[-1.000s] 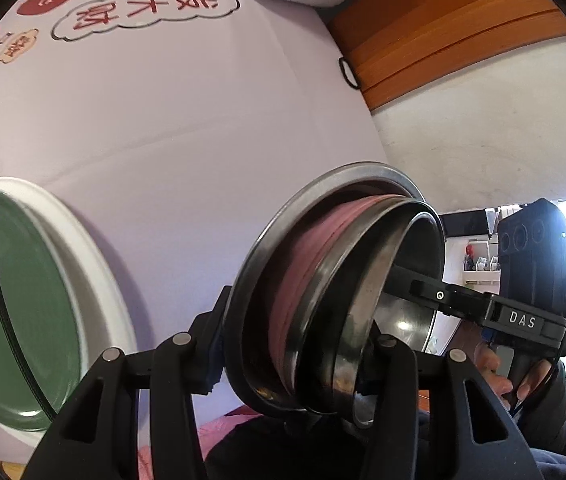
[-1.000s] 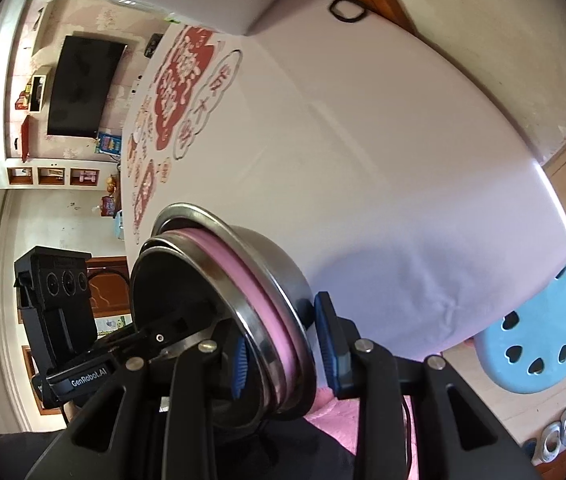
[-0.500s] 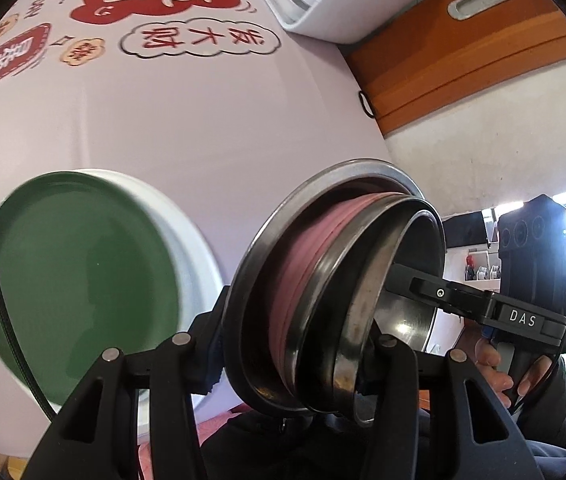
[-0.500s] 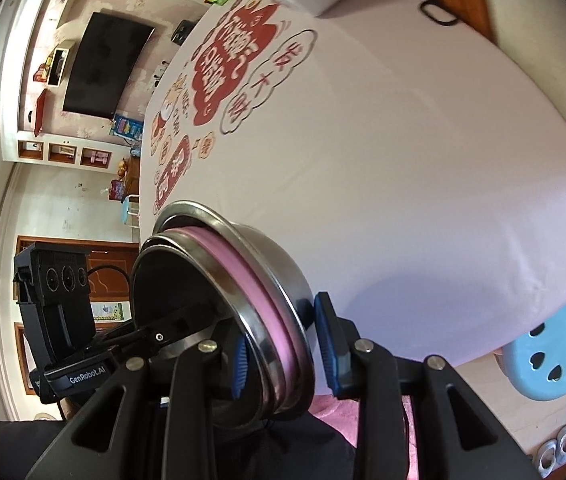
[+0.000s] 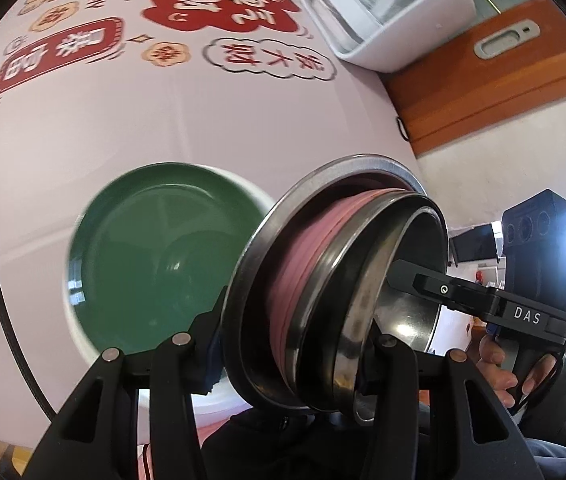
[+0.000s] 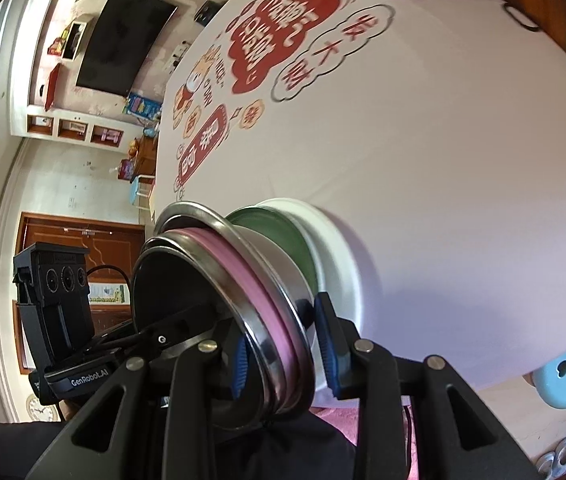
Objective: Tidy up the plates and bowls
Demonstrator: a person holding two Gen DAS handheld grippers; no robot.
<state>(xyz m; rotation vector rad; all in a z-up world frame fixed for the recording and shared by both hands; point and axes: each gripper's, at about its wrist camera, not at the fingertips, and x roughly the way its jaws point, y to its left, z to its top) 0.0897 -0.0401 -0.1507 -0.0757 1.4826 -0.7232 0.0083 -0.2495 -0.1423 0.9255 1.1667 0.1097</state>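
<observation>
Both claws, left claw (image 5: 291,364) and right claw (image 6: 283,356), pinching stacked bowls' (image 5: 347,280) rims; green plate (image 5: 155,264) beside

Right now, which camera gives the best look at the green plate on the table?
The left wrist view. There the green plate shows nearly its whole face, with only its right edge hidden behind the stack of bowls. In the right wrist view the green plate is just a sliver showing past the stack.

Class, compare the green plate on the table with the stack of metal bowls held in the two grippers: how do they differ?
The green plate lies flat on the lilac tablecloth; the stack of metal bowls is tipped on edge, off the table. The plate is matte green and untouched; the bowls are shiny steel, clamped by the left gripper and right gripper. Both are round.
</observation>
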